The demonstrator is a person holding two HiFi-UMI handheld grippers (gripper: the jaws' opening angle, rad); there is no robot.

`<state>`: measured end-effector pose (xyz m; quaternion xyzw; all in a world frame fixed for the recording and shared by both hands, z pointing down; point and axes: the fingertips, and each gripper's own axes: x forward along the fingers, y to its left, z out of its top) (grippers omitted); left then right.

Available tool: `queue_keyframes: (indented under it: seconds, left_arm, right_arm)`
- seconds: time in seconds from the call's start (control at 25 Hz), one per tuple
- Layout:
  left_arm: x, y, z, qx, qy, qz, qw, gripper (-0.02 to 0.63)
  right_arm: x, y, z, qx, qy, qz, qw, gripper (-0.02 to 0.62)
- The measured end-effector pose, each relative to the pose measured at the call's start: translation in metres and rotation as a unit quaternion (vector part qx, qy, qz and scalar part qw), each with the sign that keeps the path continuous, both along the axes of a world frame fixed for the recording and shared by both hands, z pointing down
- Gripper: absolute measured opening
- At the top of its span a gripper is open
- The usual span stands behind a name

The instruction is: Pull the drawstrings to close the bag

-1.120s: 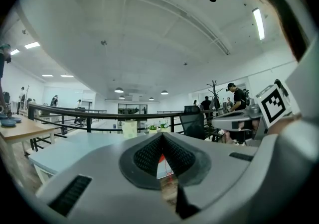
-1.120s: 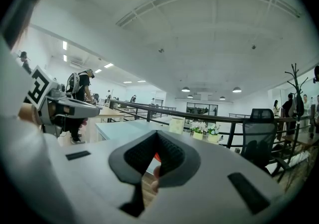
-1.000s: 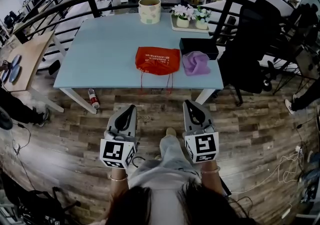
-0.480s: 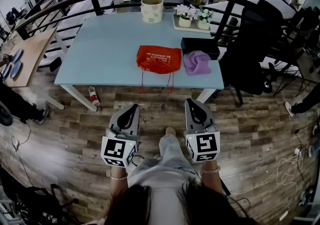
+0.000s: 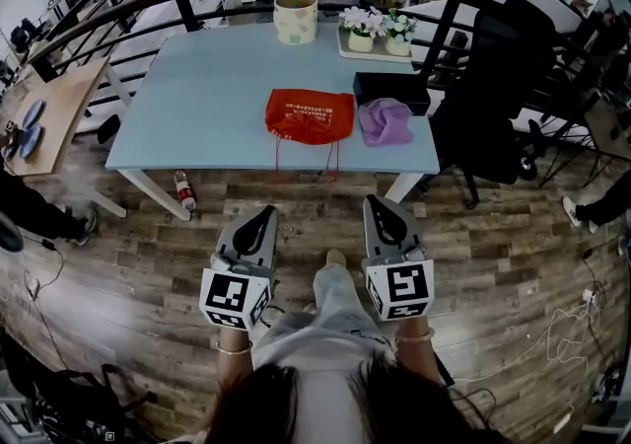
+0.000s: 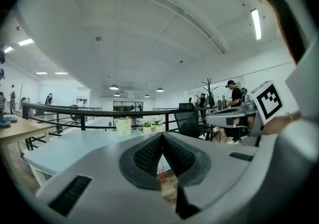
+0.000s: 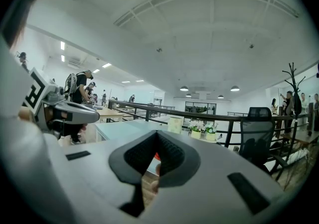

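Note:
An orange drawstring bag (image 5: pixel 310 117) lies flat near the front edge of the light-blue table (image 5: pixel 207 87). Its two thin red drawstrings (image 5: pixel 279 158) hang over that edge. Both grippers are held low over the wooden floor, well short of the table and apart from the bag. My left gripper (image 5: pixel 263 214) is shut with nothing between its jaws, as the left gripper view (image 6: pixel 162 136) also shows. My right gripper (image 5: pixel 380 205) is likewise shut and empty (image 7: pixel 157 134). Through its jaws a sliver of the orange bag (image 7: pixel 157 157) shows.
Beside the bag lie a purple cloth (image 5: pixel 385 122) and a black box (image 5: pixel 391 92). A pale cup (image 5: pixel 295 18) and potted flowers (image 5: pixel 375 30) stand at the table's back. A black office chair (image 5: pixel 503 87) is at the right. A bottle (image 5: pixel 184 191) lies by the table leg.

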<state>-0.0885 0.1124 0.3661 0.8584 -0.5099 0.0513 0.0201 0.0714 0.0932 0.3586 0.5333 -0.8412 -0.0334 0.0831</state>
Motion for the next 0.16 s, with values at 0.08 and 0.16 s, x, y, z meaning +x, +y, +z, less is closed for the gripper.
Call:
queue_keyframes:
  seconds: [0.08, 0.16]
  left_arm:
    - [0.0029, 0.0002, 0.001, -0.001, -0.001, 0.001, 1.0, 0.017]
    - [0.0055, 0.0005, 0.0017, -0.002, -0.002, 0.002, 1.0, 0.017]
  right_arm:
    - [0.0027, 0.0002, 0.0015, -0.001, 0.0, 0.001, 1.0, 0.025]
    - [0.0053, 0.0005, 0.0026, -0.002, 0.001, 0.002, 1.0, 0.025]
